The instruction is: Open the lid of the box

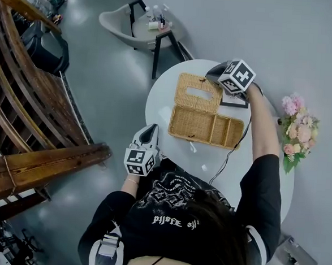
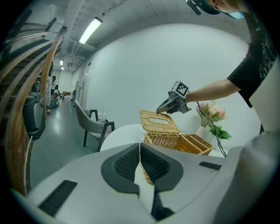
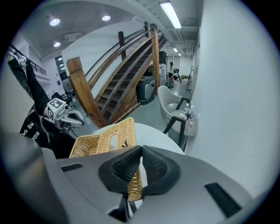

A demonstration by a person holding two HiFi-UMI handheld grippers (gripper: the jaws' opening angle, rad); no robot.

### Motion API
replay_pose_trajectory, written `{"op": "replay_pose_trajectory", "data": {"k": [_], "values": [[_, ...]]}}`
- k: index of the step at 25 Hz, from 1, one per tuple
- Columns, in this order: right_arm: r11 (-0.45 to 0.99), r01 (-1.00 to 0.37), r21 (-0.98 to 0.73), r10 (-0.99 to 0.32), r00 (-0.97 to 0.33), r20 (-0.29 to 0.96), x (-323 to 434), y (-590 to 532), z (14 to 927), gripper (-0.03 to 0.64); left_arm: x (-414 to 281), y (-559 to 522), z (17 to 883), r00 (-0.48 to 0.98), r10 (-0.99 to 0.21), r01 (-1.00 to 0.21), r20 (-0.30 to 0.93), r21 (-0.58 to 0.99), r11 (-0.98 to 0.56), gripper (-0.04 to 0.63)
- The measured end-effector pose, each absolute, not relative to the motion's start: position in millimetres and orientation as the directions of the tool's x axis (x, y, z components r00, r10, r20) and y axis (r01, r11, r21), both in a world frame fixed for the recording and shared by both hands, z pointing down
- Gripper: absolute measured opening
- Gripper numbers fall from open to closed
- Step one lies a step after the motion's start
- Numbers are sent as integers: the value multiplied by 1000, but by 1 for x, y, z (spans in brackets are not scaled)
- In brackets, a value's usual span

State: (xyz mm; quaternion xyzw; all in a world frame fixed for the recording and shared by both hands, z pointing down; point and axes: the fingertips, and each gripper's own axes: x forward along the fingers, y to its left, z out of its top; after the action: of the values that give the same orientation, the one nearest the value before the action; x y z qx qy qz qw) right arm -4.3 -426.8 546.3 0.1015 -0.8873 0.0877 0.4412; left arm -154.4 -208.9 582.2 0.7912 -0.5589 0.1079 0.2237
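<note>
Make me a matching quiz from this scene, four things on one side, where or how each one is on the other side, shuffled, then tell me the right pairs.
Things:
1. wicker lid
2. left gripper
3. pink flowers
4. grey chair

Place or state:
A. on the floor beyond the table
B. swung open, its far edge pinched by the right gripper
C. to the right of the wicker box in the head view
D. jaws together with nothing in them, at the table's near edge

Pairs: 1-B, 2-D, 3-C, 4-A

wicker box (image 1: 206, 128) | open, on tbl (image 1: 159, 106) | slotted lid (image 1: 199, 93) up, tilted back
</note>
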Motion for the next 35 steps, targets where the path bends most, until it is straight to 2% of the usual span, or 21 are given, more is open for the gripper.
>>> {"op": "replay_pose_trajectory", "data": {"k": [35], "values": [[891, -339, -301, 62, -567, 822, -2, -453, 643, 40, -156, -235, 602, 332, -806, -940, 490, 241, -240, 25]]}}
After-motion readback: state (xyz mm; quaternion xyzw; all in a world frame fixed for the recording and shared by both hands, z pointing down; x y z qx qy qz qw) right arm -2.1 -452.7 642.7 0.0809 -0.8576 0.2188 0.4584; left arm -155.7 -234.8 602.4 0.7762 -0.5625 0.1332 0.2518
